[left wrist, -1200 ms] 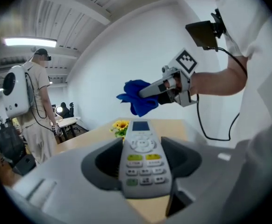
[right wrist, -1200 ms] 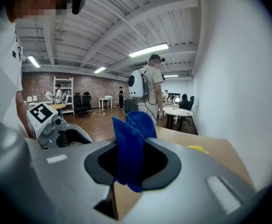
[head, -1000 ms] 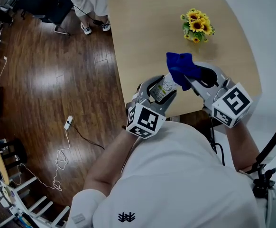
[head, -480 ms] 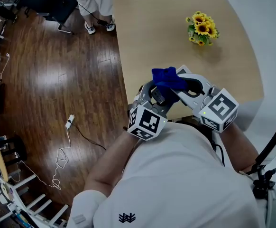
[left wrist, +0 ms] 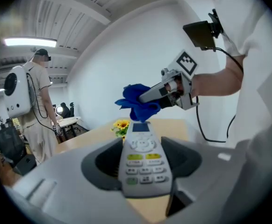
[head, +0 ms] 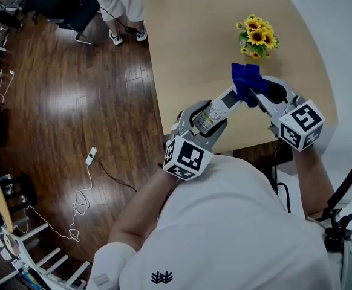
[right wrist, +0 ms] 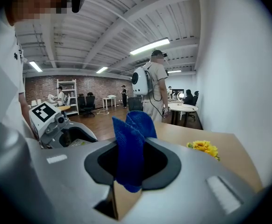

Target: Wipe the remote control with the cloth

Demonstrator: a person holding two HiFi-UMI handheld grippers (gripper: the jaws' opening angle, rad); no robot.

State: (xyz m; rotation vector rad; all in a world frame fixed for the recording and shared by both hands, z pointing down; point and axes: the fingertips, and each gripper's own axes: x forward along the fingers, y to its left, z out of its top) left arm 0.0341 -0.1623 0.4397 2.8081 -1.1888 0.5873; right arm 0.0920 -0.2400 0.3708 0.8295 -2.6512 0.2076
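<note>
A pale tabletop [head: 194, 35] stands on a dark wood floor [head: 73, 101]. Nearer than its sunflowers [head: 256, 38], the left claw [head: 207, 118] is clamped on the remote control [head: 220, 109]. The right claw [head: 256, 94] pinches the blue cloth [head: 247, 79] at the remote's far end.

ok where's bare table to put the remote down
Bare: the table left of the flowers, out to its left and far edges. Crowded: the near edge, where the left gripper holds the remote and the right gripper holds the cloth at its tip, near the flowers.
</note>
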